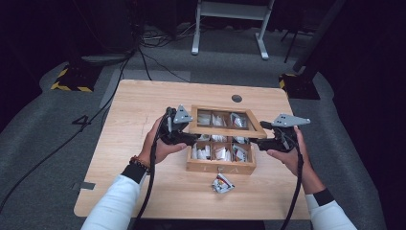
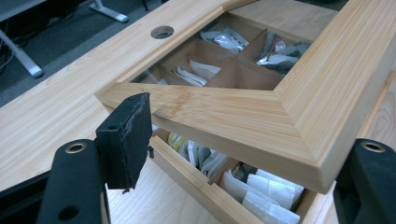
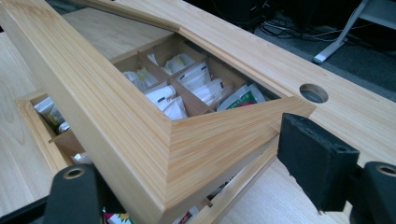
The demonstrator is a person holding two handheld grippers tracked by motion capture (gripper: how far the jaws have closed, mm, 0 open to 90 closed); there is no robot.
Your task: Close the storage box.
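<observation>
Lid (image 1: 225,128) of the wooden box (image 1: 220,166) is hovering half-raised between our left tool (image 1: 189,139) and right tool (image 1: 256,140), both spread and gripping nothing; one packet (image 1: 222,183) is lying outside on the surface (image 1: 139,110).

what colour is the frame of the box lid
Light natural wood, the lid frame has a pale bamboo-like grain; clearest in the left gripper view.

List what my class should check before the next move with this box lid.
1. Lid raised off the box: ok.
2. Left gripper and right gripper at the lid's front corners, lid between the jaws: ok.
3. Pads pressing firmly on the lid: cannot tell.
4. Sachets lying inside their compartments: ok.
5. Everything packed away: not ok, as one packet lies on the table in front of the box.
</observation>
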